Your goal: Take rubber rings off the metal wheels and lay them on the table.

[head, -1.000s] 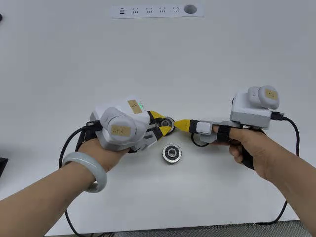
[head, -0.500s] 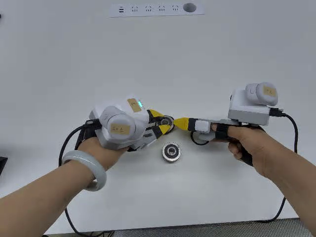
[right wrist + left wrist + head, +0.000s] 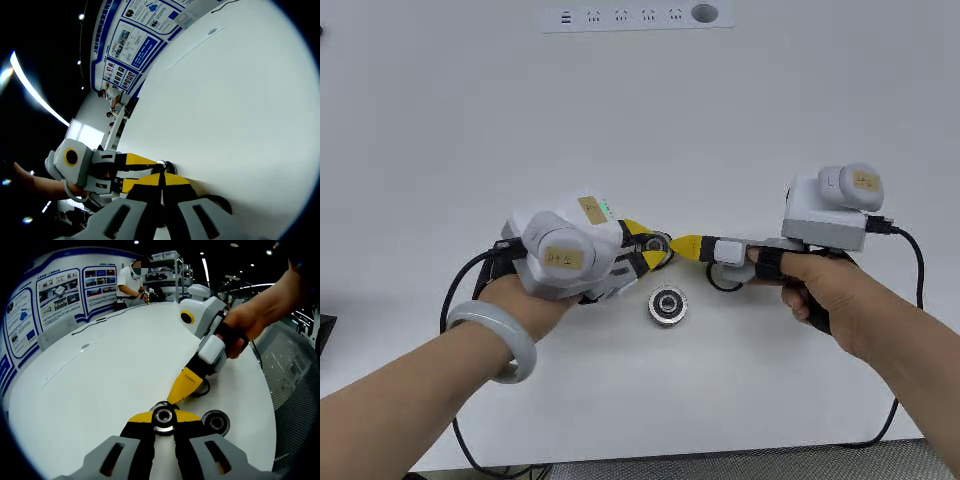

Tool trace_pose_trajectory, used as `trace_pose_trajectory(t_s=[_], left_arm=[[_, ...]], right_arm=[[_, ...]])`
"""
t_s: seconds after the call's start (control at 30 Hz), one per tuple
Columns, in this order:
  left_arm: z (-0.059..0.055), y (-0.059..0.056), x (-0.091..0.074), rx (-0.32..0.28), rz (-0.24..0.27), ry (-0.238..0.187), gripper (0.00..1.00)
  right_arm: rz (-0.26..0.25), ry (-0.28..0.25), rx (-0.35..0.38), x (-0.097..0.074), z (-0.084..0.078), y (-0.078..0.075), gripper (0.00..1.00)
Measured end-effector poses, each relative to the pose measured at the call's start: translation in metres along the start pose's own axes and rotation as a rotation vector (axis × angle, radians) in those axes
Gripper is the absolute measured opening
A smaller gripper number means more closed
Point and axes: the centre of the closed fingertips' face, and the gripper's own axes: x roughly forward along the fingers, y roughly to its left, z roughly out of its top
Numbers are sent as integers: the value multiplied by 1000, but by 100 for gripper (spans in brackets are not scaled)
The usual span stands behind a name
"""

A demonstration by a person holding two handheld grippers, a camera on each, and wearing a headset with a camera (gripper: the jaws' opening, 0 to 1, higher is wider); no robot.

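White table fills the head view, with a white power strip lying along its far edge; the socket markings are too small to read. The left gripper, in a hand wearing a pale bracelet, has its yellow jaws clamped on a metal wheel held just above the table. The right gripper comes in from the opposite side, jaws pressed narrow, tips touching that wheel's rim. A second wheel lies flat on the table just in front. A thin black loop, seemingly a rubber ring, lies on the table under the right gripper. Tan stickers on both grippers carry marks that cannot be read.

Left gripper view: the left gripper pinches the metal wheel on both sides. The right gripper points down at the wheel's top edge; small black print on its yellow jaw is illegible. The second wheel and the black loop sit nearby. Wall posters have blue headings, unreadable.

Right gripper view: the right gripper shows jaws together at the metal wheel; whether they pinch rubber I cannot tell. The left gripper holds the wheel from the left.
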Motion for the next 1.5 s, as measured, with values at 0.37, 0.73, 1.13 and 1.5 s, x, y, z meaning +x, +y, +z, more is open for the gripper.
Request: trace_pose_trajectory(t_s=[0.37,0.73,1.13,1.5], left_arm=[[0,1,0,2,-1,-1,14],[0,0,0,3,-1,-1,14],[-1,0,0,6,-3,-2,14],[0,0,0,10,-4,-1,14]], right_arm=[[14,-1,2,2,1,7,2],[28,0,5,2,0,11,2],[45,3,4,0,-1,16,2],[54,3,19,1,-1,17,2]])
